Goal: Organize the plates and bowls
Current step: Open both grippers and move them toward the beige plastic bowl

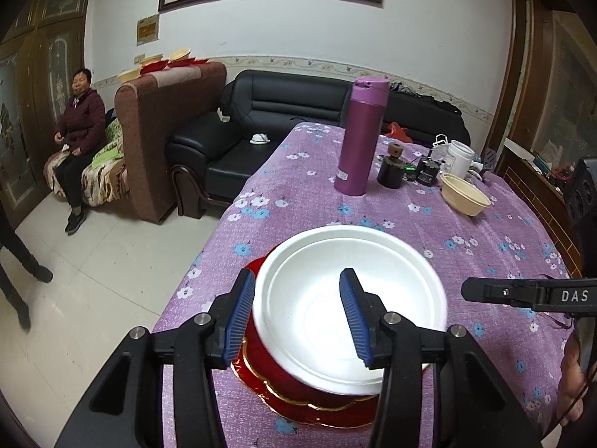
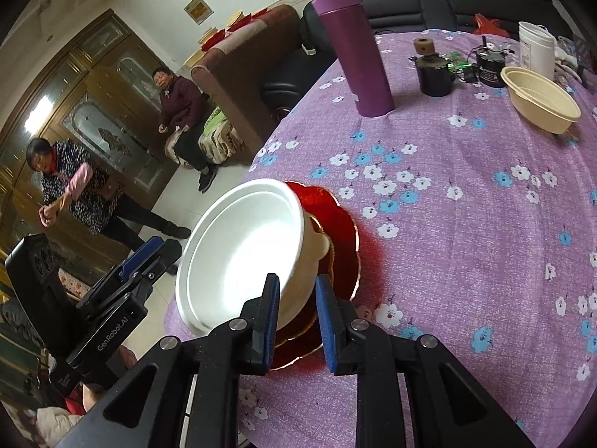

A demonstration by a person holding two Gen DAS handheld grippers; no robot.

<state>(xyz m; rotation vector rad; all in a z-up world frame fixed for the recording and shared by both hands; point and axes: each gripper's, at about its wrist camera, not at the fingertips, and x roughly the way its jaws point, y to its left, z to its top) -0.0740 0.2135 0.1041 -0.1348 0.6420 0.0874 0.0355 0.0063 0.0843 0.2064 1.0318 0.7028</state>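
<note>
The left gripper [image 1: 298,317] stands spread astride the near rim of the white bowl [image 1: 350,310], pads clear of it; the right gripper [image 2: 296,321] brackets the bowl's wall, and I cannot tell whether it pinches. The bowl sits tilted on the red plate [image 1: 298,403] at the table [image 1: 466,261] edge. Nudged, it could likely slide off toward the floor. Counted: one white bowl, one red plate, one cream bowl [image 1: 464,194] well apart.

two bowls [image 1: 350,310], one plate [image 1: 298,399]
</note>
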